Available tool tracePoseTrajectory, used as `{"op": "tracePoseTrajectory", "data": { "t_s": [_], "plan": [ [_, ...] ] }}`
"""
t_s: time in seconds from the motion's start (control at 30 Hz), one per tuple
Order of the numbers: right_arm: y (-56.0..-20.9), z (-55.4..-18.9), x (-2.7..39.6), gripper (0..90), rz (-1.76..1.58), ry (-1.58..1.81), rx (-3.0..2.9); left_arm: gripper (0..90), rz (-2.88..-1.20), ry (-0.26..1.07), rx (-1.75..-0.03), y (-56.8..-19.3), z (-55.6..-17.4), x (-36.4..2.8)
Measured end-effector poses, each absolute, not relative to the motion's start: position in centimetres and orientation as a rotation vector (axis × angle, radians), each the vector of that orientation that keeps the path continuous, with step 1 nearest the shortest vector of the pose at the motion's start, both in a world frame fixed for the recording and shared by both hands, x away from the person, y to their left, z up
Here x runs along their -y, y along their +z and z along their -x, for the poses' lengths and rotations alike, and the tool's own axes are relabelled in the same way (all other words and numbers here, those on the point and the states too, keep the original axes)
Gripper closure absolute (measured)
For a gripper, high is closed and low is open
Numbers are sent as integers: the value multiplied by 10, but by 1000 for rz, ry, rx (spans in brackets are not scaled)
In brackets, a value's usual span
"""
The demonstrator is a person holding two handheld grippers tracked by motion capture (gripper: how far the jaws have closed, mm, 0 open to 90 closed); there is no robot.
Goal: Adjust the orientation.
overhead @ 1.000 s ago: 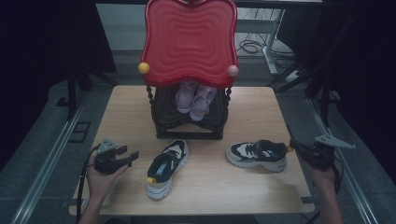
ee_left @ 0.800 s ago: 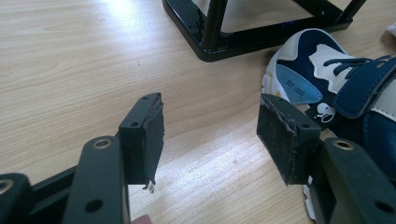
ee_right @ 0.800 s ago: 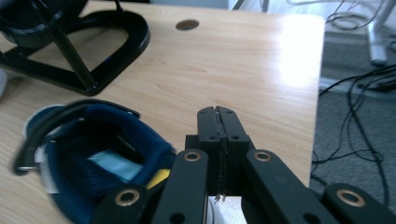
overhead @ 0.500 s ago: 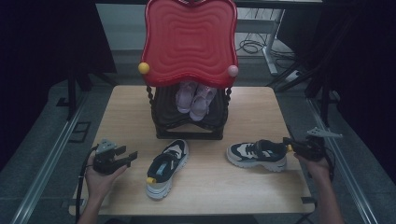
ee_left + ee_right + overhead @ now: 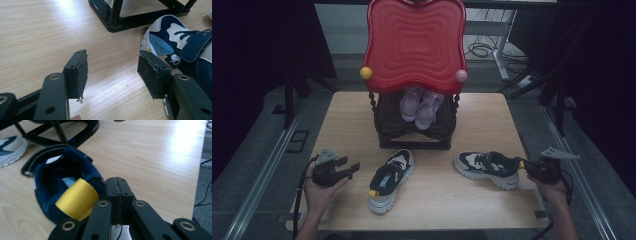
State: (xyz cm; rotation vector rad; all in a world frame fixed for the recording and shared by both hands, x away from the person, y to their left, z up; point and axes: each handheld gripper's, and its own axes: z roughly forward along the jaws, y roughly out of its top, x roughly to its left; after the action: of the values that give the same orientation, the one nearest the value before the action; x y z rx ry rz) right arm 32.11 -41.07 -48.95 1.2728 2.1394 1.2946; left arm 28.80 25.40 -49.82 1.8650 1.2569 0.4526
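Two navy, white and light-blue sneakers lie on the wooden table (image 5: pixel 484 117). The left sneaker (image 5: pixel 390 180) points away from me; my left gripper (image 5: pixel 349 165) rests to its left, held by a hand, jaws open and empty. In the left gripper view, the left gripper (image 5: pixel 115 68) shows bare wood in its gap and that sneaker (image 5: pixel 192 47) to its right. The right sneaker (image 5: pixel 487 169) lies sideways, heel toward my right gripper (image 5: pixel 523 165). That right gripper (image 5: pixel 116 182) is shut, its pads meeting just beside the yellow heel tab (image 5: pixel 77 198) of the navy sneaker (image 5: pixel 57 182).
A black shoe rack (image 5: pixel 414 135) with a red wavy top (image 5: pixel 414 45) stands at the table's middle back, holding a pair of pink shoes (image 5: pixel 422 102). Its black base (image 5: pixel 120 22) lies beyond the left jaws. The table edge (image 5: pixel 197 170) runs close on the right.
My right gripper has sunk and drawn in to the heel of the right sneaker. The left gripper and both sneakers have stayed put.
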Motion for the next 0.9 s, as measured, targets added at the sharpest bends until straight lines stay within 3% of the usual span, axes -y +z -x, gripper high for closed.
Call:
{"op": "tracePoseTrajectory", "data": {
  "t_s": [0.47,0.9],
  "plan": [
    [-497,-278,395,885,-1227,1340,-2132,419,-1870,447,-1252,-498,-288,-253],
    [-498,-274,387,884,-1217,1306,-2138,418,-1866,451,-1247,-496,-286,-255]
  ]
}}
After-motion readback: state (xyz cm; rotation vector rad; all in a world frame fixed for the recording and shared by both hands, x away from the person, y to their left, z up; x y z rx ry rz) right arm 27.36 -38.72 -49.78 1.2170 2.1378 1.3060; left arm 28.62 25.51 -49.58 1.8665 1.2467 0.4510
